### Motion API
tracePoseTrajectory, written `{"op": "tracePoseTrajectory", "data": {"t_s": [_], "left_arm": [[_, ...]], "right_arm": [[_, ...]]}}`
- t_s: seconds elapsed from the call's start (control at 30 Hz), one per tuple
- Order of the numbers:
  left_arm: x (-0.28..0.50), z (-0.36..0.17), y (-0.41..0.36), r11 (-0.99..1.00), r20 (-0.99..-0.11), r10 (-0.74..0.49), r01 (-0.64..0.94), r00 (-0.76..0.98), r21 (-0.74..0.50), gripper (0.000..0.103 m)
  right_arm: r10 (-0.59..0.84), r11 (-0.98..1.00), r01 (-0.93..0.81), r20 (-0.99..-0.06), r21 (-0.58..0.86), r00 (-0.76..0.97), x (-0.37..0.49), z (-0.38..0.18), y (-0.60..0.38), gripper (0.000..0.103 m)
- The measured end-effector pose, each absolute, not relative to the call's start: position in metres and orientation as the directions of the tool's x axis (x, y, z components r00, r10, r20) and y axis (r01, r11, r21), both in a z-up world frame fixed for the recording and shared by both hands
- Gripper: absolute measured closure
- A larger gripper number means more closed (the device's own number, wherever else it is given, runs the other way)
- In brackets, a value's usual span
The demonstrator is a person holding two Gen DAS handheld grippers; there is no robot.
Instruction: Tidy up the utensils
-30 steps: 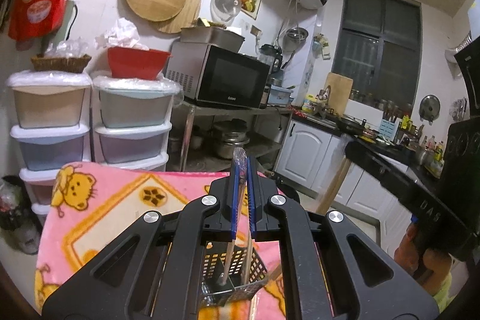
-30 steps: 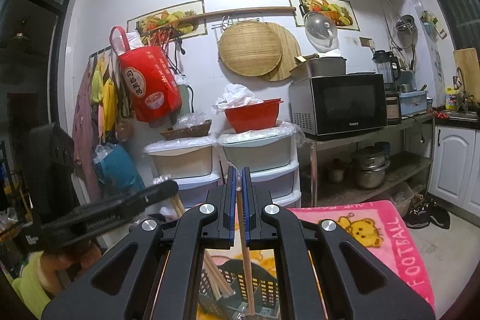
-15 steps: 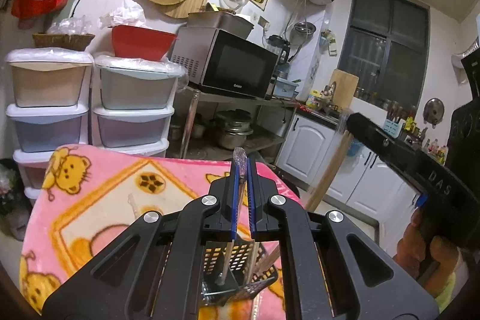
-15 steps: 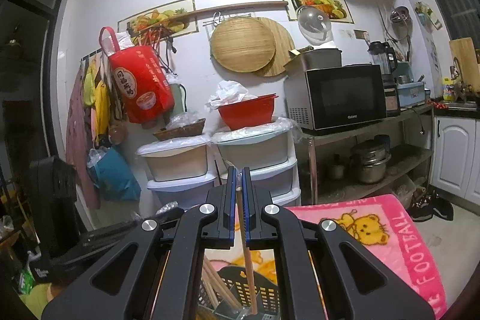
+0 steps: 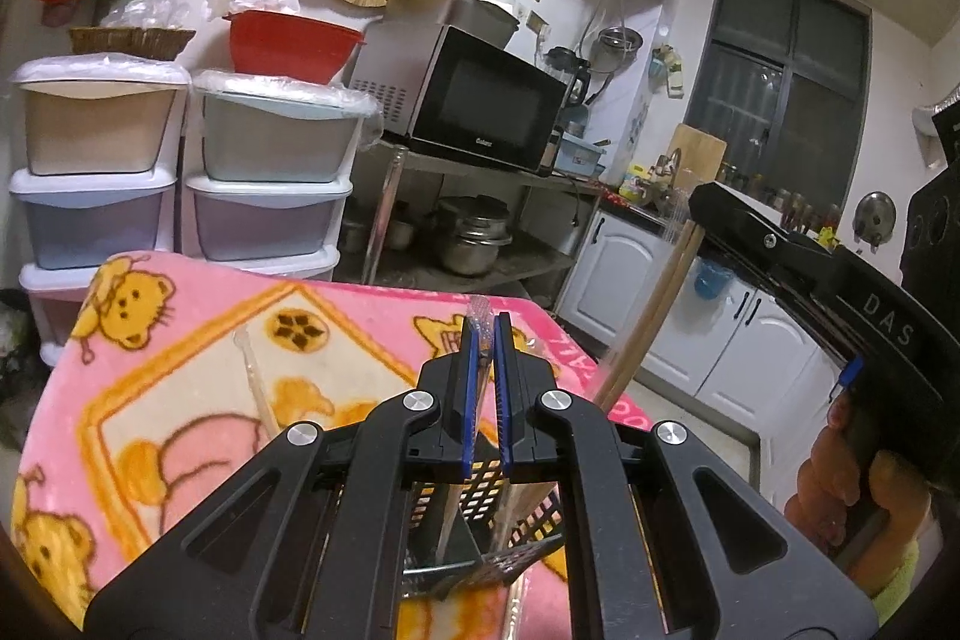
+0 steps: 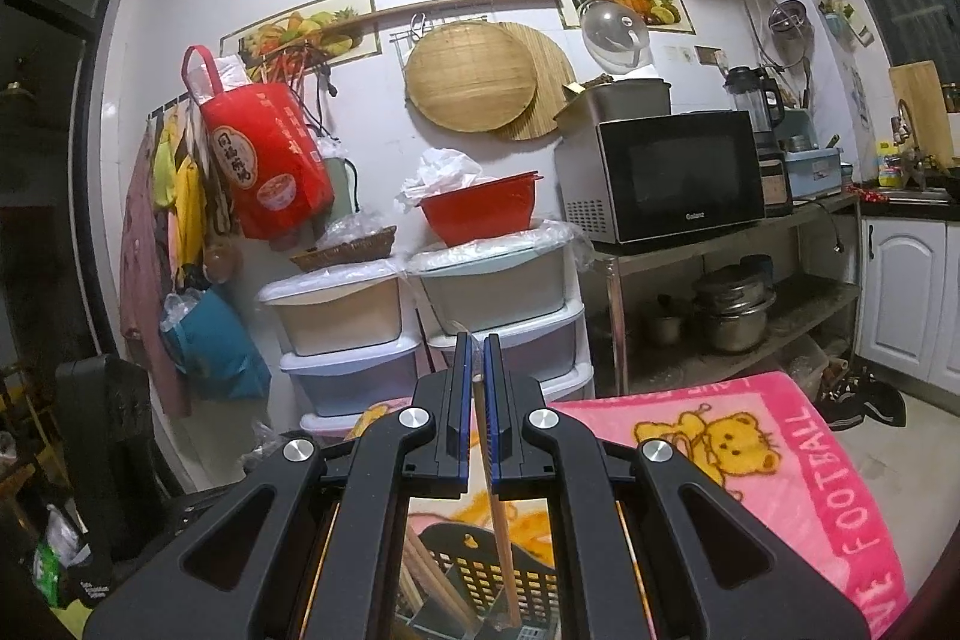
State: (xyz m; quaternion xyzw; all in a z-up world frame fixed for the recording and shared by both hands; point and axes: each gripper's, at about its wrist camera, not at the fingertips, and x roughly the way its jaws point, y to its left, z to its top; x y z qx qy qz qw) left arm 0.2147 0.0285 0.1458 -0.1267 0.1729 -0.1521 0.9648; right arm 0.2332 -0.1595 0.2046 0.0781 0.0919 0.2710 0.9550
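Left wrist view: left gripper (image 5: 486,340) clamped on a plastic-wrapped utensil (image 5: 480,316) standing into the black perforated basket (image 5: 480,496) on the pink blanket (image 5: 180,340); another wrapped utensil (image 5: 255,376) lying beyond. Right wrist view: right gripper (image 6: 474,358) pinched on a wooden chopstick (image 6: 501,520) reaching down into the same basket (image 6: 480,574), beside further chopsticks (image 6: 432,574). Farther back: microwave (image 6: 666,172).
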Motion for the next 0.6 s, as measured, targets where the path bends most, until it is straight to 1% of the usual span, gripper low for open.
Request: {"op": "tracePoseTrajectory", "data": {"t_s": [0.3,0.6], "left_arm": [[0.217,0.132,0.030,0.926,-0.302,-0.321,0.230,0.897,-0.300,0.100],[0.220,0.119,0.030,0.935,-0.321,-0.299,0.208,0.899,-0.288,0.100]], "right_arm": [[0.522,0.847,-0.490,-0.147,0.205,0.840,0.240,0.183,-0.157,0.099],[0.521,0.847,-0.492,-0.134,0.200,0.843,0.243,0.162,-0.158,0.099]]}}
